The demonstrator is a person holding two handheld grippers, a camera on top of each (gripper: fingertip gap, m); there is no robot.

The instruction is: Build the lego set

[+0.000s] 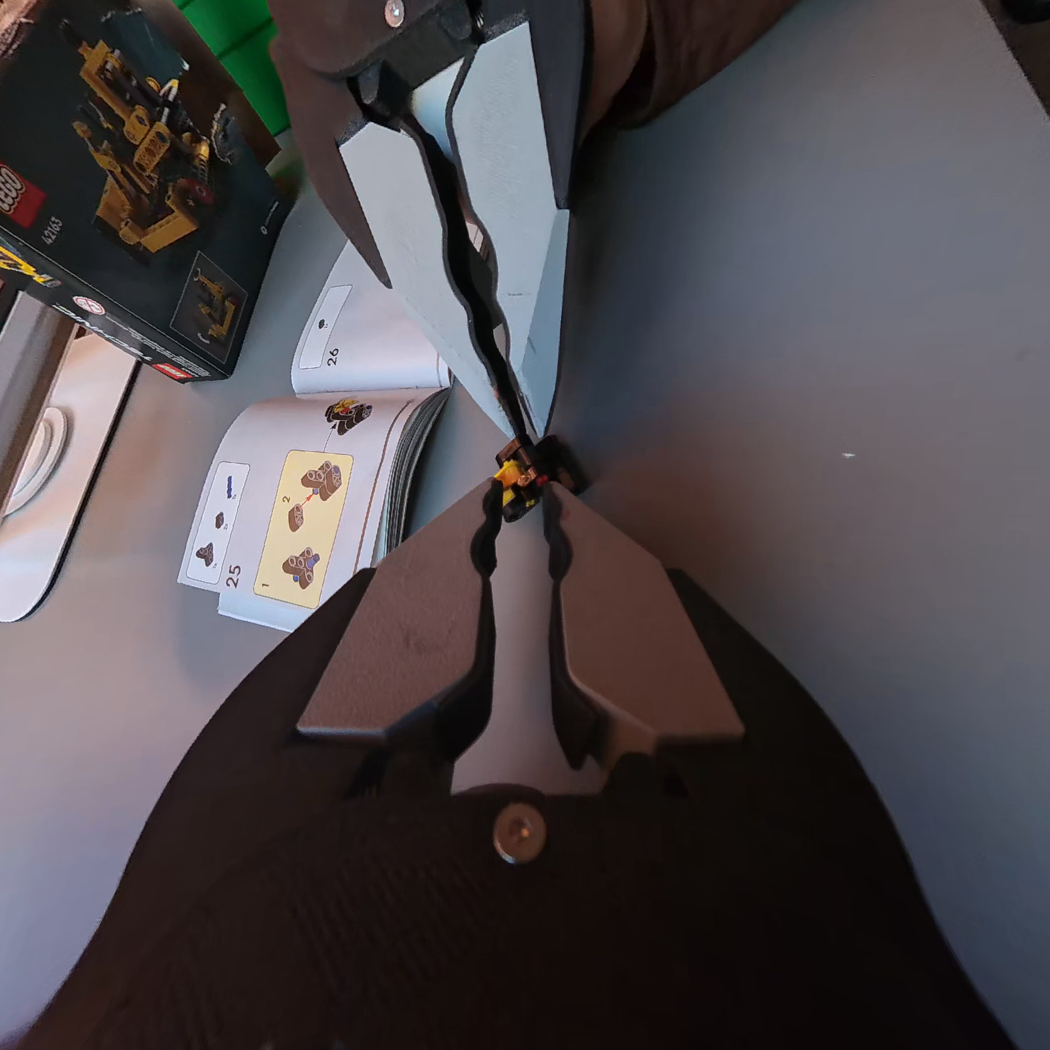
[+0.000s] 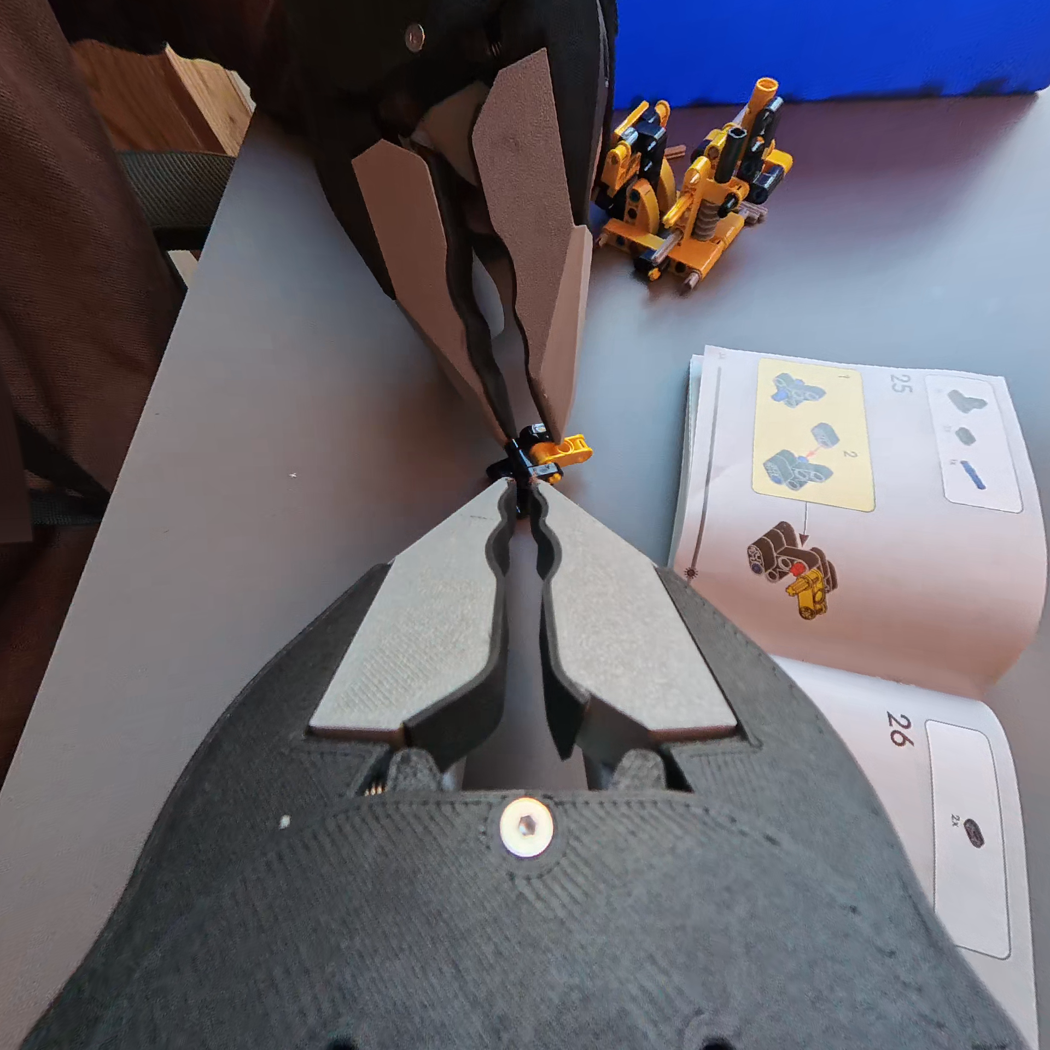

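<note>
Two hand-held grippers meet tip to tip over the grey tabletop [image 2: 295,352], both pinching one small black-and-yellow sub-assembly [image 2: 540,454]. Your right hand-held gripper [image 2: 523,497] is clenched on the black part at its near end; your left hand-held gripper [image 1: 520,500] grips the same cluster from the opposite side, its fingers narrowed onto the piece. Seen from the right wrist, the yellow connector [image 2: 562,450] juts sideways to the right of both tips, so the piece's long axis appears to lie across the line joining the grippers. Neither hand is nearer: the piece sits directly at both tips. Outward, to the right in that view, lies the open instruction booklet [image 2: 852,511]; farther off stands the partly built yellow model [image 2: 699,199]. The left wrist view also shows the set's box [image 1: 130,187] beyond the booklet.
</note>
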